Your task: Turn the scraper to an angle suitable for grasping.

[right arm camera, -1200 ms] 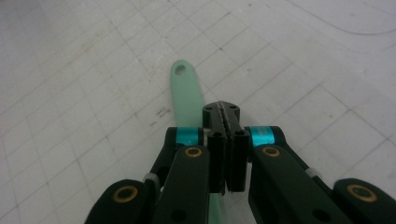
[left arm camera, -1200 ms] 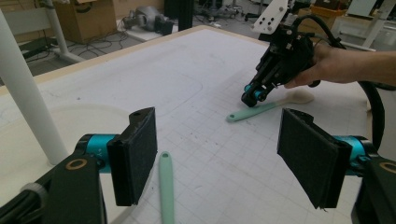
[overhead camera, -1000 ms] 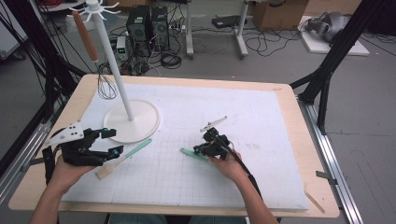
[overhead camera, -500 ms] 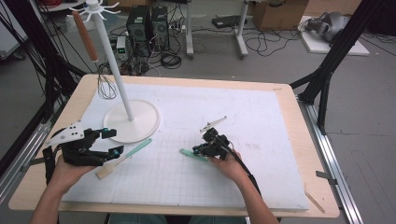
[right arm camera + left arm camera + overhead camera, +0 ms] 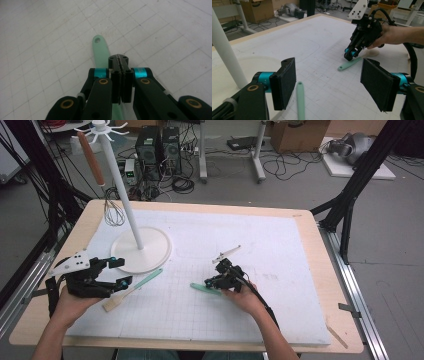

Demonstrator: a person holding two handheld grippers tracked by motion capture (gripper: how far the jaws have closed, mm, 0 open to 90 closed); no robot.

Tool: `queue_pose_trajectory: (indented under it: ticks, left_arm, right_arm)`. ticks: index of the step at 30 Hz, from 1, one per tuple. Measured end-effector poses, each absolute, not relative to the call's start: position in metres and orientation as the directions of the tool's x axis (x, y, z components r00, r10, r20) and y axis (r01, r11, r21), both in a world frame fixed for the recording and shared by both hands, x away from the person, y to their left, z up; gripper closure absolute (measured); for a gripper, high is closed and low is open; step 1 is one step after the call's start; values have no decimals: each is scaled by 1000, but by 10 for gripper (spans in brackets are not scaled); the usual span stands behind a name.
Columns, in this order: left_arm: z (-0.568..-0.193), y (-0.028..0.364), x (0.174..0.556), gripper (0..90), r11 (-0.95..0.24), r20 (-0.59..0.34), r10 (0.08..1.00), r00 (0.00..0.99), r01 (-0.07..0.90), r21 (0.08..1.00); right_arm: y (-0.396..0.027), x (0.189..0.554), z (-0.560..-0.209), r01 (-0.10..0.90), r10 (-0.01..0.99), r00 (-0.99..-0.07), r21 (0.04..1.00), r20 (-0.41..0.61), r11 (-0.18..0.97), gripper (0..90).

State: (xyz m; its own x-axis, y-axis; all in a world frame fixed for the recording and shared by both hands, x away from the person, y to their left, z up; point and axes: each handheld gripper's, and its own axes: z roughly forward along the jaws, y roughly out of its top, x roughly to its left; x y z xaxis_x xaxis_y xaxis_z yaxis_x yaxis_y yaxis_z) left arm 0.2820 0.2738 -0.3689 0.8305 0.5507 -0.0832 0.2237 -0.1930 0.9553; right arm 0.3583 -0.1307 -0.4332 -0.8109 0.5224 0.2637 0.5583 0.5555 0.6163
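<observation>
Left gripper (image 5: pixel 121 272): lower left of the high view, jaws wide apart, nothing between the pads.
Brush (image 5: pixel 131 288): lies just beside it.
Right gripper (image 5: pixel 209 283): centre, jaws pressed together over the green spatula (image 5: pixel 204 289).
Stand (image 5: pixel 141 249): upper left, whisk (image 5: pixel 114 213) hanging.

My tool's (image 5: pixel 120 62) pads (image 5: pixel 379 85) look matt black and rough; the mint spatula (image 5: pixel 101 51) is smooth matt plastic, the surface (image 5: pixel 310 270) matt white gridded sheet edged with pale wood
</observation>
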Motion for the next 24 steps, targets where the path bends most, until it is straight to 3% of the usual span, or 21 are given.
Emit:
queue_pose_trajectory:
  ticks: [6, 17, 24]
  left_arm:
    - [-369, 274, 282, 290, -192, -84, 550, 831, 224, 955]
    - [-370, 274, 282, 290, -195, -83, 552, 830, 225, 955]
    - [-369, 275, 282, 290, -196, -80, 556, 827, 224, 955]
  right_arm:
    - [-133, 356, -428, 532, 506, -826, 637, 248, 557, 882]
    - [-152, 343, -419, 475, 469, -863, 618, 187, 626, 735]
    - [-156, 336, -418, 418, 439, -891, 598, 121, 684, 724]
